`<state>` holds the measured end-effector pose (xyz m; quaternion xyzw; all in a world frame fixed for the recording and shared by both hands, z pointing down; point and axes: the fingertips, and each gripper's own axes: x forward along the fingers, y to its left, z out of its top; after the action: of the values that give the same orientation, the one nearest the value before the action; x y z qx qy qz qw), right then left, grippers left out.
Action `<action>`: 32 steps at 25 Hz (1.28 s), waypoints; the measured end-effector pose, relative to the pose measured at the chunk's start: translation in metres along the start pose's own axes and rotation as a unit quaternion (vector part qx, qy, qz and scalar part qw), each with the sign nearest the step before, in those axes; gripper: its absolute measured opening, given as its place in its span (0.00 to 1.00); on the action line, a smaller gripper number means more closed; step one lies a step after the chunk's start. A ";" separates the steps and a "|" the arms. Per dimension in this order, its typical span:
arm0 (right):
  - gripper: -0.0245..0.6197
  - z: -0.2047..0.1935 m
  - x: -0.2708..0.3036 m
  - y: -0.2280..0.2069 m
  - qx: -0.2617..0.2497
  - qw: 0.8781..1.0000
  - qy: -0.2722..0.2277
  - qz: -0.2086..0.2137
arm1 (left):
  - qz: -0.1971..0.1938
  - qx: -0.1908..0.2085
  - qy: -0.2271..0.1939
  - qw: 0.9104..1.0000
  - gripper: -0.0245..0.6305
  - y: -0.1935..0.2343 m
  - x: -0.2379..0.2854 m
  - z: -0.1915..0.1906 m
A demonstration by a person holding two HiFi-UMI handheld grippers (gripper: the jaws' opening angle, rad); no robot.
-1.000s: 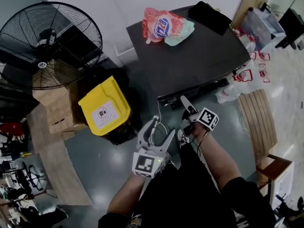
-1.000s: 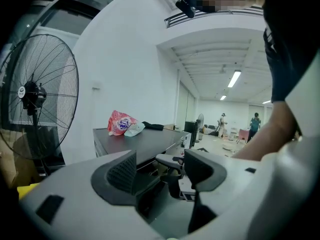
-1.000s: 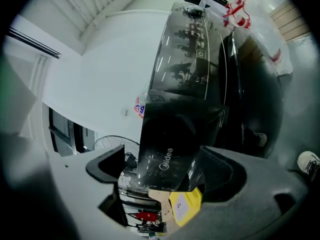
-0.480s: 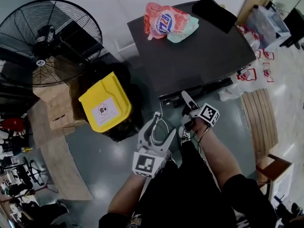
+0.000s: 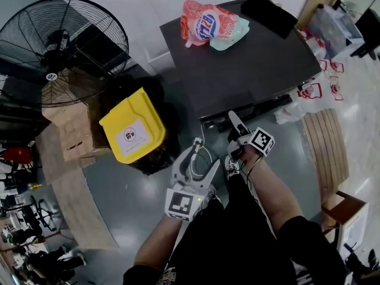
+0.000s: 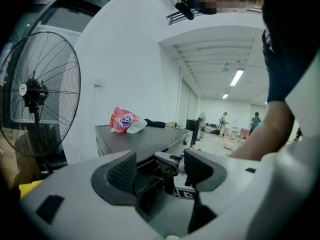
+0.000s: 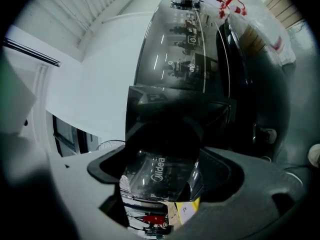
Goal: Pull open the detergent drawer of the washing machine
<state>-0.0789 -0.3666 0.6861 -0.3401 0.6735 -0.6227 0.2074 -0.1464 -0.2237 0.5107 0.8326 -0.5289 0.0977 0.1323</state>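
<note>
Detergent drawer front pinched between right gripper jaws at washing machine front edge; left gripper jaws spread, empty, near.

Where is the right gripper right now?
Right of centre in the head view, the right gripper is at the washing machine's front edge; its own view shows the jaws clamping the glossy drawer front.

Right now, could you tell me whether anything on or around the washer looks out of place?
Only small things: a detergent pouch lies slumped on its side on the washer top, near a crumpled black cloth. No spill shows. The right gripper grips the drawer as expected.
</note>
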 end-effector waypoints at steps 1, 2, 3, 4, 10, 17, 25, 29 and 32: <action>0.74 0.000 -0.001 0.000 -0.001 1.000 0.000 -0.001 | 0.000 0.001 -0.001 1.000 0.45 0.000 -0.001 0.001; 0.74 0.000 -0.001 0.000 -0.001 1.000 0.000 -0.001 | -0.001 0.003 -0.003 1.000 0.45 -0.001 -0.002 0.001; 0.74 -0.001 -0.002 0.001 -0.001 1.000 0.001 0.001 | -0.001 0.005 -0.007 1.000 0.45 -0.001 -0.003 0.001; 0.74 -0.002 -0.004 0.001 -0.001 1.000 0.002 0.002 | 0.000 0.006 -0.009 1.000 0.45 -0.001 -0.004 0.000; 0.74 -0.008 -0.018 0.001 -0.003 1.000 0.001 0.005 | -0.006 -0.006 0.000 1.000 0.45 -0.007 -0.009 0.001; 0.74 -0.013 -0.039 -0.002 0.000 1.000 -0.011 0.005 | -0.020 -0.010 -0.001 1.000 0.45 -0.018 -0.019 -0.012; 0.73 -0.020 -0.076 -0.009 -0.001 1.000 -0.027 0.007 | -0.046 -0.004 -0.006 0.999 0.45 -0.037 -0.033 -0.021; 0.73 -0.026 -0.097 -0.013 -0.004 1.000 -0.029 0.006 | -0.058 0.003 -0.014 0.998 0.45 -0.047 -0.040 -0.023; 0.73 -0.032 -0.114 -0.018 -0.007 0.999 -0.033 0.003 | -0.066 0.009 -0.018 0.998 0.45 -0.055 -0.046 -0.027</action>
<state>-0.0199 -0.2630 0.6914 -0.3603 0.6715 -0.6056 0.2291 -0.1167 -0.1531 0.5162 0.8686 -0.4739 0.0790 0.1214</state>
